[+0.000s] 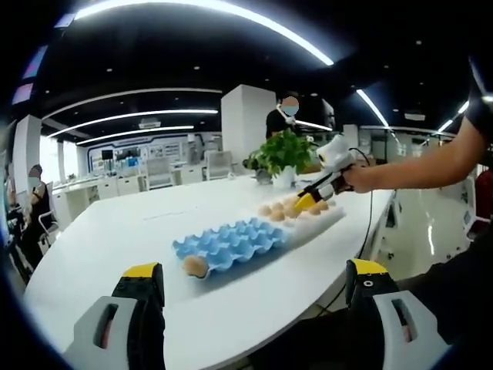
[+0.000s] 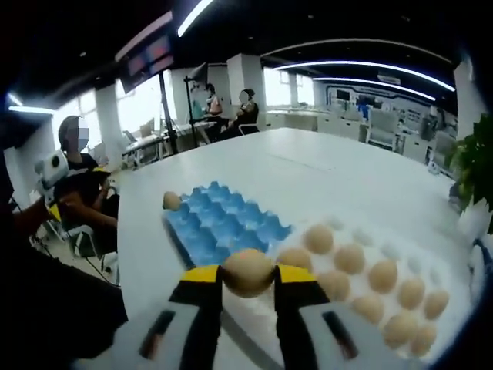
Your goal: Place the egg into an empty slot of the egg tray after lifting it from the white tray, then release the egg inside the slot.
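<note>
Right gripper point(image 2: 248, 284) clamped on an egg point(image 2: 247, 271), yellow-tipped jaws pressing it from both sides, held above the near edge of the white tray point(image 2: 431, 270), close to where it meets the blue egg tray point(image 2: 219, 223). Seen from the left gripper view, same gripper point(image 1: 306, 202) reaching in from the right on an outstretched bare forearm point(image 1: 420, 166), tilted down over the white tray point(image 1: 327, 218) and its rows of eggs.

Left gripper point(image 1: 254, 281) held back low at the table edge, jaws wide apart, nothing between them, aimed at the blue egg tray point(image 1: 231, 243).

One egg point(image 1: 195, 266) already sitting in a corner slot of the blue tray; remaining slots empty. Both trays end to end on a white table point(image 1: 115, 239), potted plant point(image 1: 283, 154) behind.
</note>
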`<state>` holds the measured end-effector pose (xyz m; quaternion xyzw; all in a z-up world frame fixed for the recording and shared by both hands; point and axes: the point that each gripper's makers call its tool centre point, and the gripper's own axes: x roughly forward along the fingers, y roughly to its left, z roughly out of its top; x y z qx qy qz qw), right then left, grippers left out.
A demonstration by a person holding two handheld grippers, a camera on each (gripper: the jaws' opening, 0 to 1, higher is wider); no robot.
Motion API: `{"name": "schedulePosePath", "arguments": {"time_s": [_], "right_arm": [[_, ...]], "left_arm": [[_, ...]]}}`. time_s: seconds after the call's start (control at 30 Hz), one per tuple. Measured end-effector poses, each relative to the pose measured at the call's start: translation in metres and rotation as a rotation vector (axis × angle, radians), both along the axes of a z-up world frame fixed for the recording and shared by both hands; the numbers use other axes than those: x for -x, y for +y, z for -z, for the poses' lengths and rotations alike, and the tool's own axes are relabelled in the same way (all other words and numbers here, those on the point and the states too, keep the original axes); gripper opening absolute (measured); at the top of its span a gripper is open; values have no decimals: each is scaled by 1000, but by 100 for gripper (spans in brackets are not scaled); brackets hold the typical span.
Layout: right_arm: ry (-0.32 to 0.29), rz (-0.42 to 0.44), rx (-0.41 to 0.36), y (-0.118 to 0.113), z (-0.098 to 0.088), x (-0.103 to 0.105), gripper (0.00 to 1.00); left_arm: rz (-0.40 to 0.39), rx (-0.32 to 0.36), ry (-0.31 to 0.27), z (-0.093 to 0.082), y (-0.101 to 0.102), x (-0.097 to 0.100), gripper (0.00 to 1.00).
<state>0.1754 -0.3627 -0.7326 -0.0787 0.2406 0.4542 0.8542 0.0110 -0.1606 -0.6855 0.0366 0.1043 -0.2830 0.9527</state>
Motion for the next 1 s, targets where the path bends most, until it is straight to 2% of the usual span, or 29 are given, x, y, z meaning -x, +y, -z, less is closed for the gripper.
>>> {"name": "schedulePosePath", "arguments": {"time_s": [0.1, 0.37, 0.57, 0.7, 0.9, 1.0], "right_arm": [[-2, -28, -13, 23, 2, 3, 26], [3, -78, -62, 79, 0, 5, 26], [-13, -115, -43, 118, 4, 9, 26], [-10, -146, -62, 144, 4, 14, 26], [-56, -210, 35, 169, 16, 20, 26], [-64, -223, 46, 176, 16, 21, 26]], "left_arm": [[0, 11, 33, 3, -1, 3, 100], [-10, -8, 39, 6, 2, 6, 100], [-20, 2, 54, 7, 6, 7, 100], [-26, 3, 56, 8, 9, 8, 100], [-24, -4, 71, 16, 12, 14, 100], [-27, -9, 78, 19, 14, 16, 100]]}}
